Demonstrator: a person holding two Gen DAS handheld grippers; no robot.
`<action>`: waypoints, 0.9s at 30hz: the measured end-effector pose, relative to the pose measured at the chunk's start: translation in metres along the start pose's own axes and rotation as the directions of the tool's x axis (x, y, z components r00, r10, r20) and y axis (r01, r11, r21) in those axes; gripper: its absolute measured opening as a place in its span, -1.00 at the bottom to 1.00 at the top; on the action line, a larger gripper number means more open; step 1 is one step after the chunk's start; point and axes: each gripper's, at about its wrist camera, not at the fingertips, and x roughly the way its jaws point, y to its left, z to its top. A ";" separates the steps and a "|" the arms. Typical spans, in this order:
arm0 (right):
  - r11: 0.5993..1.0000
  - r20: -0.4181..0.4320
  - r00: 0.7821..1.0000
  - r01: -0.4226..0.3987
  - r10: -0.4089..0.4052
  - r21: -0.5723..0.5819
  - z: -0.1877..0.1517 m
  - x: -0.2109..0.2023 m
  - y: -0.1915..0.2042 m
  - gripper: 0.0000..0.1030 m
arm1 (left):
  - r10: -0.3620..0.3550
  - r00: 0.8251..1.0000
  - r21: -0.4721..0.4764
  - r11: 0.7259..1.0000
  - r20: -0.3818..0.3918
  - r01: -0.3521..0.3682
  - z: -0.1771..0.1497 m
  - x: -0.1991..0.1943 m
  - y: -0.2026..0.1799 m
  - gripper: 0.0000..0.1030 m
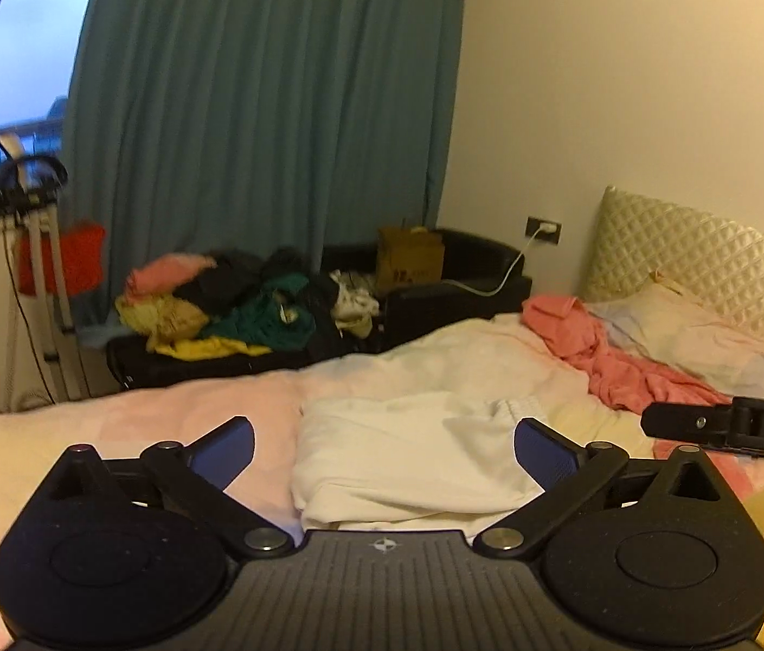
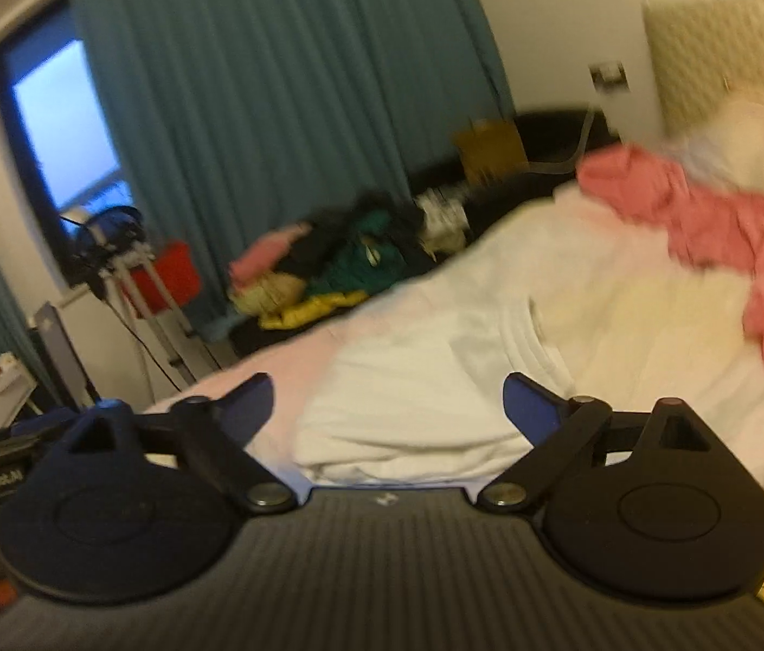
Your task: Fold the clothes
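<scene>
We are hovering both grippers, left [image 1: 384, 447] and right [image 2: 388, 404], jaws wide and empty, over the half-folded white garment [image 1: 409, 466], risking pinching the bedsheet [image 1: 110, 434] beneath.

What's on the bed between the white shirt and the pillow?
A crumpled pink garment lies between the white shirt and the pillow; the left wrist view shows it clearly.

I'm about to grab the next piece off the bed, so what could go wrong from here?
The white garment is pale on a pale bed sheet, so a pinch might catch bedding too. It lies in layers, so the left gripper or right gripper, both open, may grab one layer only. The pink garment lies close and could get dragged.
</scene>
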 end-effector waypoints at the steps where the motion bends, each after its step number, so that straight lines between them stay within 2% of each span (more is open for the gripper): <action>1: 1.000 0.013 1.000 -0.006 0.007 -0.011 -0.003 -0.007 0.004 0.92 | 0.001 1.000 0.007 1.000 0.011 -0.002 -0.001 -0.013 -0.002 1.00; 7: 0.996 0.084 0.995 -0.038 0.045 -0.080 -0.020 -0.050 0.030 0.92 | 0.013 0.998 0.041 0.999 0.062 -0.015 -0.021 -0.074 -0.007 1.00; 12: 0.993 0.113 0.993 -0.025 0.039 -0.118 -0.046 -0.066 0.045 0.92 | 0.059 0.994 0.048 0.997 0.090 -0.064 -0.052 -0.104 0.002 1.00; 18: 0.991 0.168 0.986 0.004 0.019 -0.130 -0.087 -0.072 0.059 0.92 | 0.105 0.989 0.044 0.993 0.102 -0.110 -0.089 -0.122 0.016 0.99; 23: 0.988 0.164 0.986 0.041 -0.017 -0.146 -0.115 -0.058 0.066 0.92 | 0.114 0.987 0.056 0.991 0.112 -0.120 -0.108 -0.126 0.022 1.00; 27: 0.981 0.160 0.986 0.073 -0.044 -0.179 -0.129 -0.046 0.068 0.92 | 0.117 0.986 0.017 0.993 0.117 -0.120 -0.118 -0.124 0.033 0.99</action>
